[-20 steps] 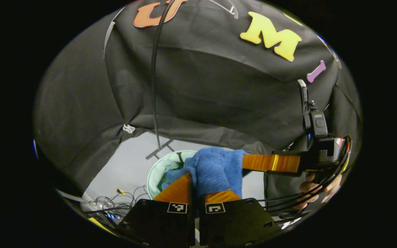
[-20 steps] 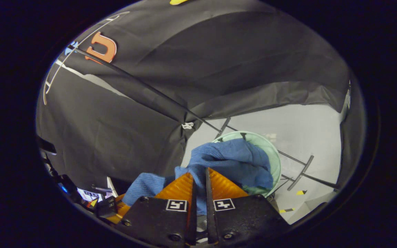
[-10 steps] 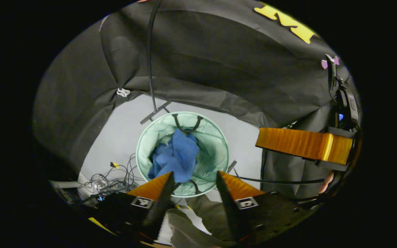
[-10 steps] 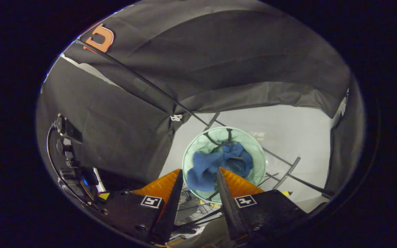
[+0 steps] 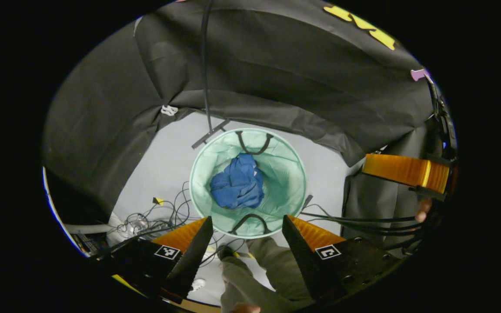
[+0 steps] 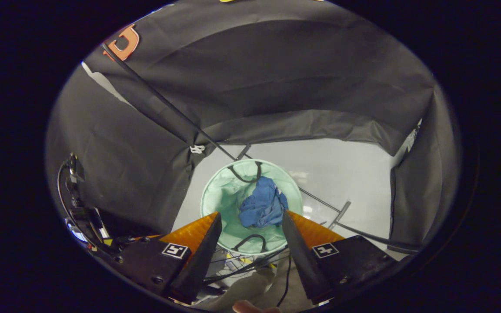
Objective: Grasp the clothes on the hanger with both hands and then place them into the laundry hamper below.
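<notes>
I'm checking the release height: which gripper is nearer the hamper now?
Left, slightly, I judge. The left gripper hangs open above the hamper, which looks bigger there; the right gripper hangs open above it too.

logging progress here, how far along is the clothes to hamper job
Essentially done: the blue garment lies crumpled inside the green laundry hamper on the floor. Nothing is in hand: the left gripper and the right gripper both hover above the hamper with fingers spread and empty. Nothing visible is left.
</notes>
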Demonstrator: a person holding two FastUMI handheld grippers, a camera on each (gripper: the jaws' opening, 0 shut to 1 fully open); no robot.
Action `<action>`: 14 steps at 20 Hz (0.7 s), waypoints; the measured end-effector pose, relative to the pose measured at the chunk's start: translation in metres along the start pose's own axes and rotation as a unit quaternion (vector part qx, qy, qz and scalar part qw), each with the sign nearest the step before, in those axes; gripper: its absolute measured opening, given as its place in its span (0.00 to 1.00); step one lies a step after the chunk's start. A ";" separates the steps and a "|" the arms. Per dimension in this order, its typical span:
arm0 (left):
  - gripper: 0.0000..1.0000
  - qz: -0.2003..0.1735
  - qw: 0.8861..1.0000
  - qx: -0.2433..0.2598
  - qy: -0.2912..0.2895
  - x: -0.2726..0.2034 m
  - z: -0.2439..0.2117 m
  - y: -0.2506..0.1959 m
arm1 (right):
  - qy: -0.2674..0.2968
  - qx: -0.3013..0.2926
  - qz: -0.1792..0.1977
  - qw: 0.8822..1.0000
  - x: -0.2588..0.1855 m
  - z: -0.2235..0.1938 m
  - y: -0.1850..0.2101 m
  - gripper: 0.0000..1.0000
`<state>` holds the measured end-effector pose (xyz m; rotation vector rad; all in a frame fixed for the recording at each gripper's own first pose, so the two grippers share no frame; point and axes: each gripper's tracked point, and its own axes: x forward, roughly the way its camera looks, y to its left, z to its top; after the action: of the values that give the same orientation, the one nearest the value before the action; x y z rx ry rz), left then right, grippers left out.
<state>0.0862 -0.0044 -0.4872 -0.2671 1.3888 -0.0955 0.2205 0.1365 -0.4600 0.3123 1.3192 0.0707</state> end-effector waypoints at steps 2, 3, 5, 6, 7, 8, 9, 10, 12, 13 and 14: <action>1.00 0.002 1.000 -0.008 -0.007 -0.012 -0.007 0.008 | -0.019 -0.003 -0.007 1.000 -0.010 -0.001 0.000 0.90; 0.97 0.005 1.000 -0.007 -0.018 -0.018 -0.004 0.013 | -0.032 -0.008 -0.012 0.999 -0.017 -0.003 0.001 0.89; 0.97 0.008 0.999 -0.002 -0.046 -0.035 0.000 0.021 | -0.062 -0.020 -0.022 0.998 -0.030 -0.003 0.005 0.89; 1.00 0.009 0.998 0.001 -0.062 -0.046 0.003 0.024 | -0.077 -0.026 -0.024 0.996 -0.038 -0.006 0.008 0.89; 1.00 0.008 0.997 0.004 -0.081 -0.057 0.005 0.026 | -0.094 -0.031 -0.025 0.995 -0.049 -0.008 0.012 0.89; 0.97 0.007 0.995 0.009 -0.100 -0.070 0.009 0.028 | -0.109 -0.035 -0.026 0.993 -0.061 -0.010 0.018 0.89; 0.97 0.004 0.993 0.014 -0.121 -0.083 0.013 0.029 | -0.126 -0.038 -0.026 0.991 -0.076 -0.013 0.024 0.89; 1.00 0.001 0.990 0.020 -0.139 -0.098 0.017 0.030 | -0.145 -0.039 -0.027 0.988 -0.092 -0.015 0.030 0.89; 1.00 -0.005 0.983 0.039 -0.179 -0.130 0.024 0.030 | -0.181 -0.040 -0.029 0.982 -0.120 -0.018 0.039 0.89; 1.00 -0.005 0.979 0.049 -0.200 -0.145 0.025 0.031 | -0.202 -0.039 -0.031 0.978 -0.137 -0.022 0.043 0.89; 0.97 -0.005 0.974 0.060 -0.220 -0.157 0.029 0.031 | -0.227 -0.037 -0.035 0.973 -0.155 -0.024 0.045 0.89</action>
<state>0.0829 0.0644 -0.3400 -0.1815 0.9376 -0.1204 0.1642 0.1484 -0.3079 0.2030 0.8694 -0.0122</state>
